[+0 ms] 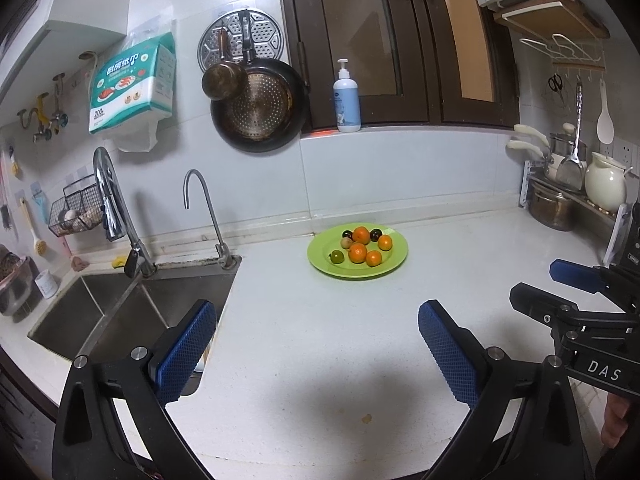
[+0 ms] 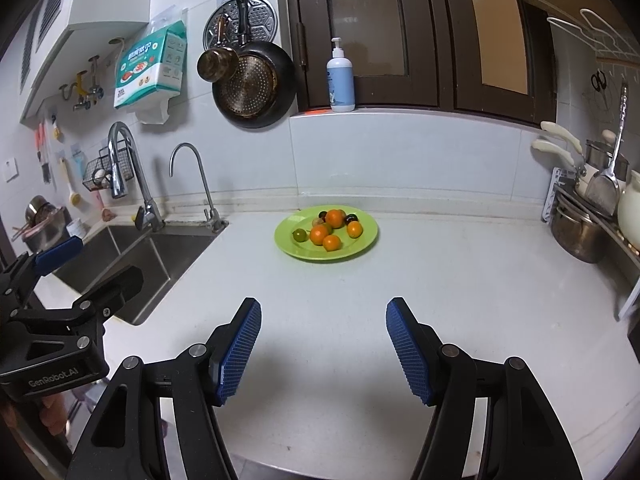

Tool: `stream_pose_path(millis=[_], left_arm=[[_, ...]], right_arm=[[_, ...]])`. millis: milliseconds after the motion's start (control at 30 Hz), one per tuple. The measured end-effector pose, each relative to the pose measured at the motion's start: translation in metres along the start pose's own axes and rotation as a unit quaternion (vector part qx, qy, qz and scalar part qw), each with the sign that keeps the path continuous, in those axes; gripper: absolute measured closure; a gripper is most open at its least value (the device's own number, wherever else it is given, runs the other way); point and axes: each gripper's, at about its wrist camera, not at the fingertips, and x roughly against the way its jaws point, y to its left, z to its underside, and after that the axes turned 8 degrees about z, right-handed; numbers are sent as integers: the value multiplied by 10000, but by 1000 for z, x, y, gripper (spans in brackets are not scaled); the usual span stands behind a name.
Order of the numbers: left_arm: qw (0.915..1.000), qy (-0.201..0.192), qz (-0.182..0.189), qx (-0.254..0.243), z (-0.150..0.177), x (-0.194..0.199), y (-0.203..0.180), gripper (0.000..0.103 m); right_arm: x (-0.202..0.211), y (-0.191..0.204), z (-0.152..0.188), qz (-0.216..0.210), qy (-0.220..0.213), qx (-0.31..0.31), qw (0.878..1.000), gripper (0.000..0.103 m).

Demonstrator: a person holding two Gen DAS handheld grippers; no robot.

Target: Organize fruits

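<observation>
The fruits sit in a loose cluster on the green plate (image 2: 362,245), which rests on the white counter (image 2: 320,340) near the back wall, between the sink (image 2: 160,256) and the pot rack (image 2: 580,236). You have four oranges (image 2: 335,218), two dark round fruits (image 2: 351,218), one green fruit (image 2: 299,235) and a pale one partly hidden behind the oranges. Several of them touch.

Your left gripper (image 1: 316,348) is spread wide and holds nothing. Your right gripper (image 2: 323,350) is likewise wide open and empty. Both hover over bare counter, well short of the plate, side by side.

Risks noted:
- The fruits are round and crowded. If you close on one orange, a finger is likely to nudge its neighbour, which may roll off the shallow rim.
- The small dark fruits look soft-skinned; a hard squeeze could split them.
- The plate is light and unanchored, so a sideways push may slide it toward the sink edge.
- No second container shows in either view, so the destination for sorted fruit is unclear. Setting fruit on the flat counter invites rolling, toward the sink on the left side.
- The two grippers ride close together; reaching for the same cluster could make them collide.
</observation>
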Motion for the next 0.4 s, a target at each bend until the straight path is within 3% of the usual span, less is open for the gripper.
stream_pose_path(millis=[400], left_arm=[[10000, 53, -52, 19, -1, -3, 2, 0]], right_arm=[[-5, 0, 2, -14, 20, -2, 10000, 37]])
